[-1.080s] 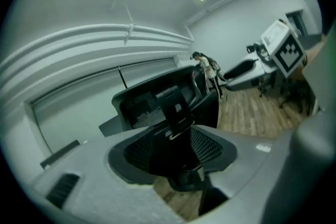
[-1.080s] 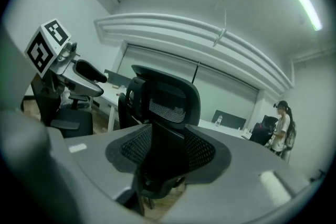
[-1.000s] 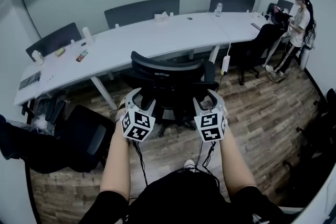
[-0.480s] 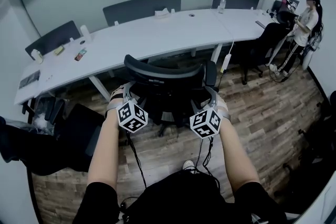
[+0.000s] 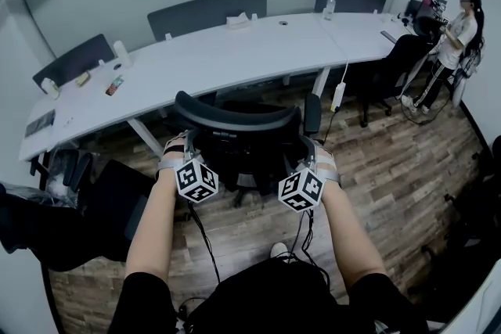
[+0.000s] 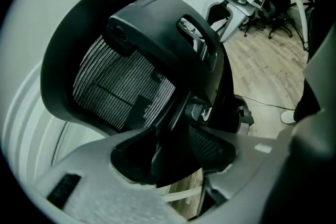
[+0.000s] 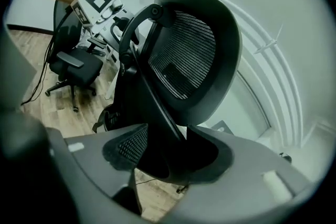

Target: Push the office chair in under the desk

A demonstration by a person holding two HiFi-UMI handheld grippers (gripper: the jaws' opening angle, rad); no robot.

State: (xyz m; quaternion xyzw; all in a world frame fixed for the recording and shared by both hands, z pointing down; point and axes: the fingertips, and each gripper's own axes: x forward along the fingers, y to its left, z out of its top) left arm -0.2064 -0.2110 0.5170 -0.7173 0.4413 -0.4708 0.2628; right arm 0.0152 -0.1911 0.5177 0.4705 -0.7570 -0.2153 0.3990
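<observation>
the black mesh-backed office chair (image 5: pixel 239 129) stands at the middle of the head view with its backrest turned to the person. the long white curved surface (image 5: pixel 219 55) lies just beyond it at 12 o'clock. how far the seat reaches under that surface cannot be told. the left tool (image 5: pixel 182 146) is at the backrest's 8 o'clock edge and the right tool (image 5: pixel 311 152) at its 4 o'clock edge. each tool's jaws have just been closing. in each gripper view the backrest's black rim fills the gap between the jaws, so both tools are clenched on the chair's back frame.
</observation>
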